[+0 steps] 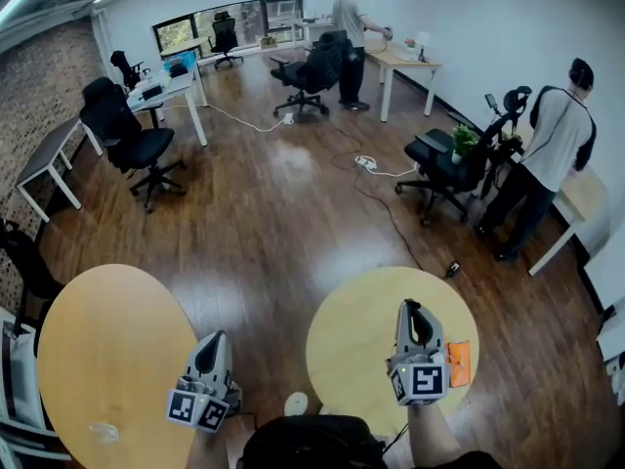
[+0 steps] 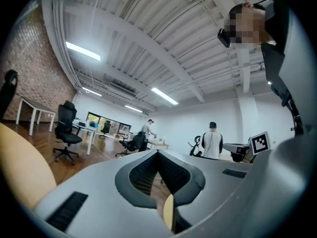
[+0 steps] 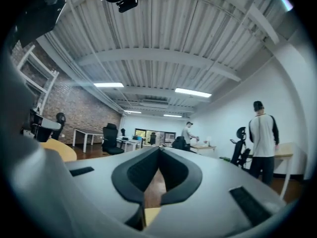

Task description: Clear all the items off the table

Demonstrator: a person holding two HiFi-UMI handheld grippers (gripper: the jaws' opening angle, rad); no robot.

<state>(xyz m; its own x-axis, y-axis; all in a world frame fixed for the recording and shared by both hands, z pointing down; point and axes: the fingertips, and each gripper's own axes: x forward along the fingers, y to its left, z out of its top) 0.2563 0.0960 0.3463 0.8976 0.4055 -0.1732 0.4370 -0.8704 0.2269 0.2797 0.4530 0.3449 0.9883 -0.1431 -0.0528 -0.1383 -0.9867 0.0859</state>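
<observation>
**A:** Status on the table clear-off?

**B:** Not finished. The left round table (image 1: 107, 350) is mostly bare, with one small pale crumpled scrap (image 1: 103, 431) by its near edge. The right round table (image 1: 361, 330) has a flat orange item (image 1: 459, 362) at its right edge. That's two pieces to go, as far as the head view shows.

**A:** What's the white disc low in the frame?

**B:** The white round thing (image 1: 296, 404) looks to be on the floor between the two tables, just off the right table's near-left edge. It's too small to identify, so I'm not counting it.

**A:** Jaws?

**B:** The right gripper (image 1: 411, 306) has its jaws pressed together tip to tip with nothing between them. It sits over the right side of the right table, and the orange item is just beside its marker cube, not touched. The left gripper (image 1: 217, 338) also has its jaws together and is empty. It's over the gap at the left table's right edge, well apart from the scrap.

**A:** Next?

**B:** My call is to open the right jaws and take the orange item first, since it's nearest.
</observation>
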